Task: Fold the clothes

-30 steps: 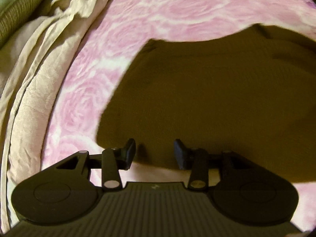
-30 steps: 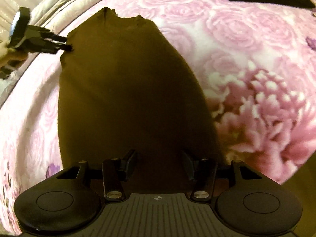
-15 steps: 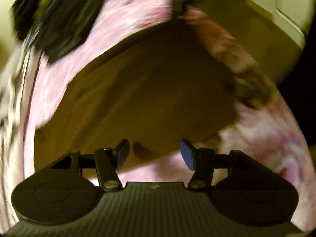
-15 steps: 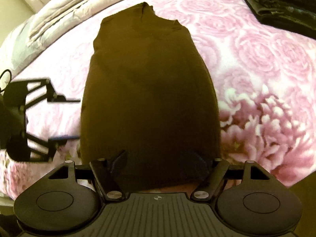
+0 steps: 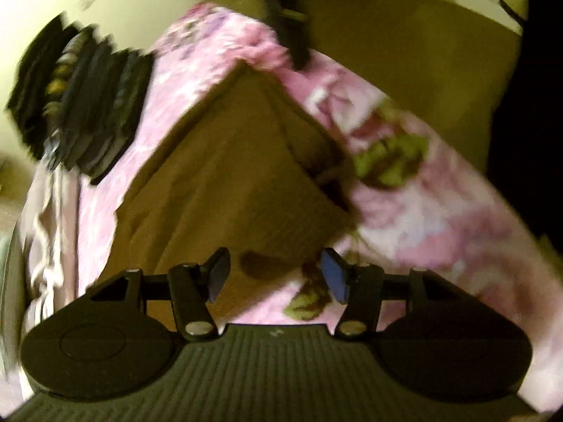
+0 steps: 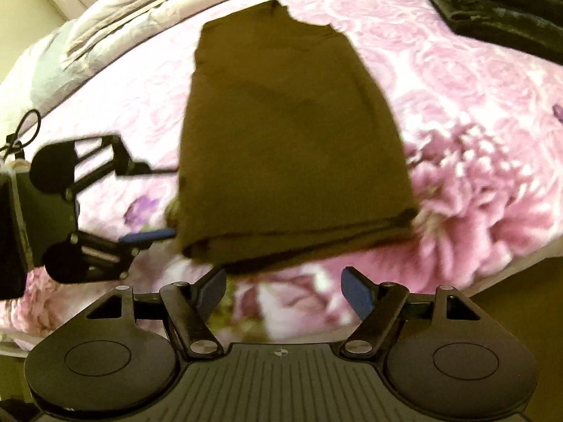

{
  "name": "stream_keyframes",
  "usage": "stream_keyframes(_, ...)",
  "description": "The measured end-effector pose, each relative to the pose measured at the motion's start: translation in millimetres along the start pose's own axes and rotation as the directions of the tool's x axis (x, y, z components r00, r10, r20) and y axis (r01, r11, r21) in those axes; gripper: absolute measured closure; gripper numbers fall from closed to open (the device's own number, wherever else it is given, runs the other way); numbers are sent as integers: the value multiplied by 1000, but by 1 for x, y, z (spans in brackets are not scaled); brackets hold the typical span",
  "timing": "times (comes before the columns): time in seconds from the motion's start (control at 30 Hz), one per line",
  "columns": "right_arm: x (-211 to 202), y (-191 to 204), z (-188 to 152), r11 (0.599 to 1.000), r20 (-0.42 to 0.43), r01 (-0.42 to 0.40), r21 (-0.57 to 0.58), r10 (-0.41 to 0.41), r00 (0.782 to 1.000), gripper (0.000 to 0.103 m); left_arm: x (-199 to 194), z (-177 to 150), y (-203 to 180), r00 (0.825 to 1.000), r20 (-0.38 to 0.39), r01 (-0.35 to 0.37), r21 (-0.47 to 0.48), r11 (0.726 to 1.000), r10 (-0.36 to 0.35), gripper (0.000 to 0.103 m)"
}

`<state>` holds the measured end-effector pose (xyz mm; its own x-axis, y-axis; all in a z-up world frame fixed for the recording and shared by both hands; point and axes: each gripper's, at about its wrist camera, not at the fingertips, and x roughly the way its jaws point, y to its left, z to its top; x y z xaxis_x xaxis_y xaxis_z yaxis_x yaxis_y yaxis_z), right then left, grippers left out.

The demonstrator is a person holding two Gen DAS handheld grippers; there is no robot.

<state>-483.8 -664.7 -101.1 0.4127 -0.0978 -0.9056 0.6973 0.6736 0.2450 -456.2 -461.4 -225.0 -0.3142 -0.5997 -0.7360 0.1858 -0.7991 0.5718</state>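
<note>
Garment: brown folded knit cloth (image 6: 292,133), flat on pink floral bedspread (image 6: 475,112).
Left gripper (image 5: 274,276): jaws opening, empty, beside near corner.
Right gripper (image 6: 283,290): spread wide, empty, short of folded edge.
Tip: pinch both near corners together, lift evenly.

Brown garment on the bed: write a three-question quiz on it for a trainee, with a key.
1. True or false: the right tongs are clamped on the brown garment.
2. What lies at the far right corner of the floral bedspread in the right wrist view? A) a pillow B) a stack of dark folded clothes C) a basket
3. Fill in: the left tongs sit at the garment's ____ edge as seen in the right wrist view.

Key: 1 false, both tongs are clear of the cloth, the left still opening; 2 B; 3 left.
</note>
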Motion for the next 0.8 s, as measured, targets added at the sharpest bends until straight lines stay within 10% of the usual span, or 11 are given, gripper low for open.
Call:
stream_keyframes(0.17, 5, 31, -19, 973, -15, 102, -209, -107, 994, 28, -8, 6, -27, 998, 3, -55, 77, 995, 55, 41)
stream_keyframes(0.5, 16, 13, -27, 647, 92, 232, -726, -243, 966, 12, 23, 2, -39, 984, -19, -173, 187, 967, 180, 40)
stream_keyframes(0.63, 26, -9, -15, 635, 71, 182, -751, -196, 978, 12, 34, 14, -35, 983, -3, -182, 188, 965, 186, 40)
stream_keyframes(0.8, 28, -21, -7, 553, 77, 153, -819, -159, 984, 12, 42, 32, -26, 995, -20, -97, 117, 988, 100, 84)
